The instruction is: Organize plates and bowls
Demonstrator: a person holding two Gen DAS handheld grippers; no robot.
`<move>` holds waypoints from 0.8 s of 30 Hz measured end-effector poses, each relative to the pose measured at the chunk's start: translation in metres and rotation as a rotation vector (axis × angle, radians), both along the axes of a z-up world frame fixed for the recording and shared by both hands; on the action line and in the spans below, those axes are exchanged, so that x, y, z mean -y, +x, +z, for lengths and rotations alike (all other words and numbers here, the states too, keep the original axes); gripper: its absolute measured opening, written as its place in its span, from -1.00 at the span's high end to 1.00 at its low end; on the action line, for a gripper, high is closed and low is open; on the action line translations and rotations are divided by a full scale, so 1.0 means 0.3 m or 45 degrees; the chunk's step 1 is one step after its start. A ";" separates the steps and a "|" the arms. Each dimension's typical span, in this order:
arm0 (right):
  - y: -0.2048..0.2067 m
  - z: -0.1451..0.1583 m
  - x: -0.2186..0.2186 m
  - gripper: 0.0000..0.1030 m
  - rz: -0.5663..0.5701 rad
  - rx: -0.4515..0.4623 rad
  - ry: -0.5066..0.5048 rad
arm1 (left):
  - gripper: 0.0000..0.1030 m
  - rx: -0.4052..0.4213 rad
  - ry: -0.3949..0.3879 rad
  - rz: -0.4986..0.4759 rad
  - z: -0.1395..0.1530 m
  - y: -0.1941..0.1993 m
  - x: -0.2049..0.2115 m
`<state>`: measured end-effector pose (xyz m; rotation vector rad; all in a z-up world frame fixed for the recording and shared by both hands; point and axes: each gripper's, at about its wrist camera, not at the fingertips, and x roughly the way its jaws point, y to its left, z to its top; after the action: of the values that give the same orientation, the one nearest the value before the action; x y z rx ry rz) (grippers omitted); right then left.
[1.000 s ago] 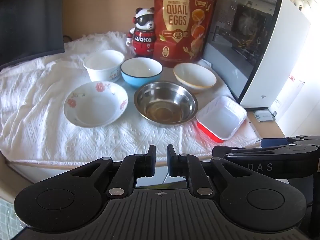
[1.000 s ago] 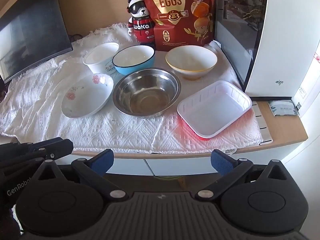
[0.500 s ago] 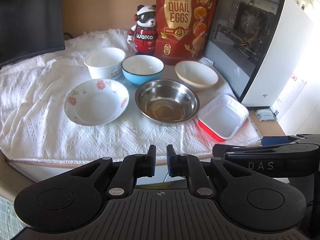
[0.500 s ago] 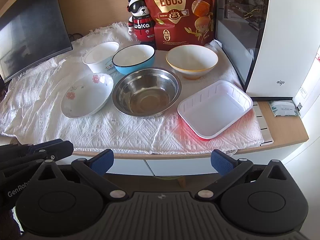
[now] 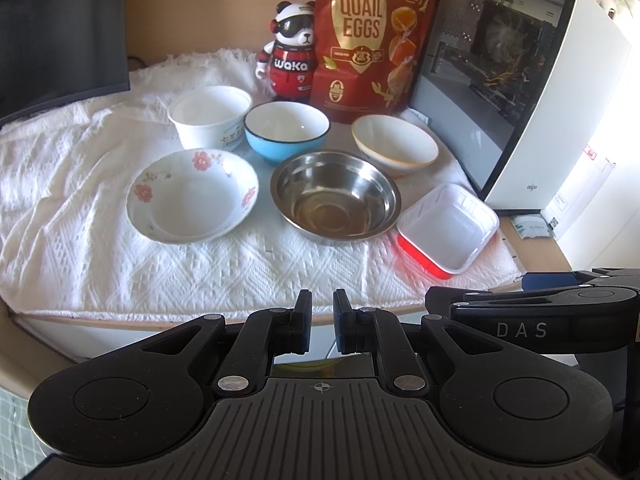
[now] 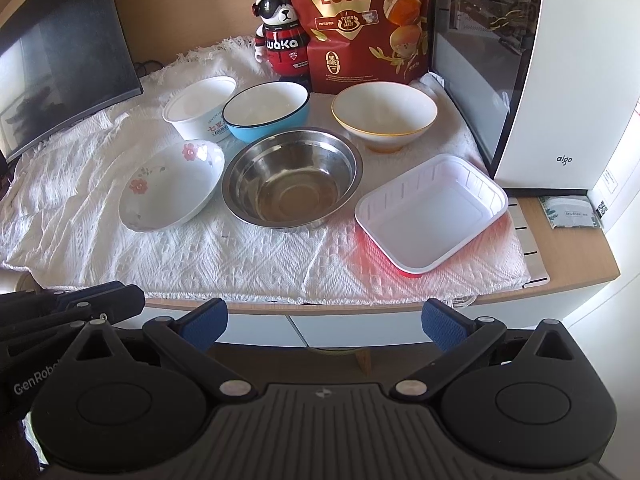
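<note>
Nothing has been sorted yet, by the look of it: every dish sits apart on the cloth, none nested or stacked, so the whole job of gathering them appears to lie ahead.

Nearest, off the front edge of the table, the left gripper (image 5: 322,322) has its black fingers drawn almost together with nothing between them, while the right gripper (image 6: 324,320) stands wide open, its blue ribbed pads empty too.

The white cloth (image 6: 256,256) is a soft woven thing with a raised diamond pattern, rumpled on the left.

In the front row sit three pieces. The flowered bowl (image 5: 192,196) is shallow glazed china with red blossoms on its rim. Just beside it, the steel bowl (image 5: 335,198) is round, thin-walled and shiny (probably slippery to pinch). To the right, the tray (image 6: 430,212) is a rectangular plastic dish, white inside with ribbed walls and red outside, near the table's corner.

Behind them come the paper cup (image 5: 210,116), a straight-sided white tub with print, touching or nearly touching the blue bowl (image 5: 286,132), which is deep and glossy, and the cream bowl (image 6: 384,114), flared with a thin yellow rim line, standing apart.

Farthest back stand a panda figure (image 5: 290,64), a glossy snack bag (image 5: 366,36) and a white computer case (image 5: 532,92) with a glass side.
</note>
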<state>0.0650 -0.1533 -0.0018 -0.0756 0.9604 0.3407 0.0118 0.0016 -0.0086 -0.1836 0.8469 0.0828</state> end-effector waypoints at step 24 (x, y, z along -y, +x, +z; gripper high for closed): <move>0.005 -0.003 -0.002 -1.00 0.005 -0.009 -0.010 | 0.75 -0.011 -0.008 0.000 0.001 0.007 0.010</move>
<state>0.0665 -0.1526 -0.0028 -0.0834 0.9686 0.3415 0.0140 -0.0013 -0.0083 -0.1894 0.8559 0.0807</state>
